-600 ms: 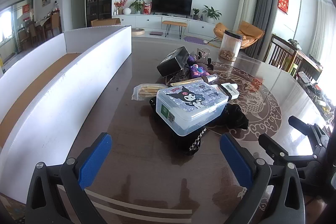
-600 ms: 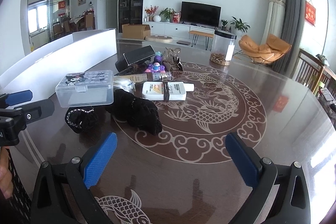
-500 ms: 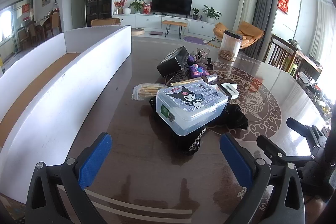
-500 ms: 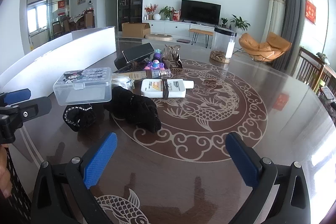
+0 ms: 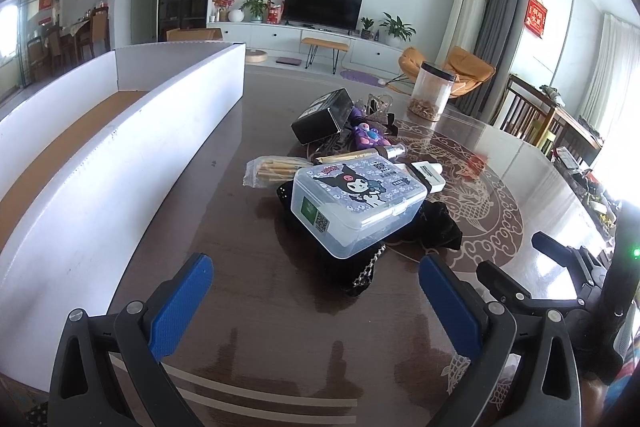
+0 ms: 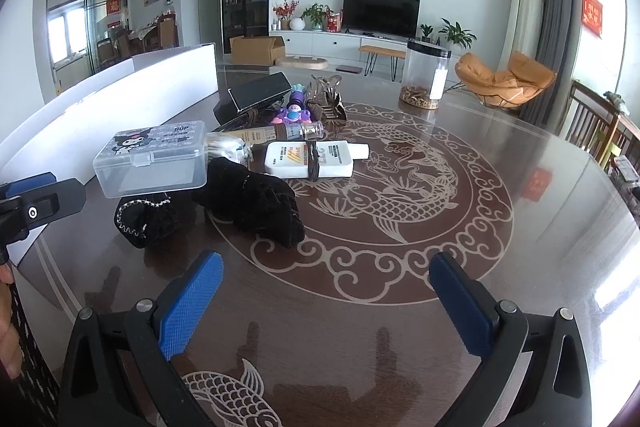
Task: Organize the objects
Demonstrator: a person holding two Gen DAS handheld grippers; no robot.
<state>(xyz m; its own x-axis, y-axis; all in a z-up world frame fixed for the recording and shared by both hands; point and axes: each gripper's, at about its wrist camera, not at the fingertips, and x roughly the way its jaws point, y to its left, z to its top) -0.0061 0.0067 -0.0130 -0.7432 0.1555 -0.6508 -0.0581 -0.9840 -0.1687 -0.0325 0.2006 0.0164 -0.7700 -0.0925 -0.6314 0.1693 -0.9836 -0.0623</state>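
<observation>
White tray [image 5: 132, 147]: along the table's [image 5: 256, 343] left edge, apart from the pile.
Left hand-held gripper [image 5: 316, 301]: jaws spread wide, nothing between them, hovering short of the pile.
Clear box [image 5: 356, 205]: atop black cloth [image 6: 256, 205], mid-table.
White bottle [image 6: 312, 159]: lying flat just right of the box.
Right hand-held gripper [image 6: 326, 301]: jaws wide apart, holding nothing, above bare table.
</observation>
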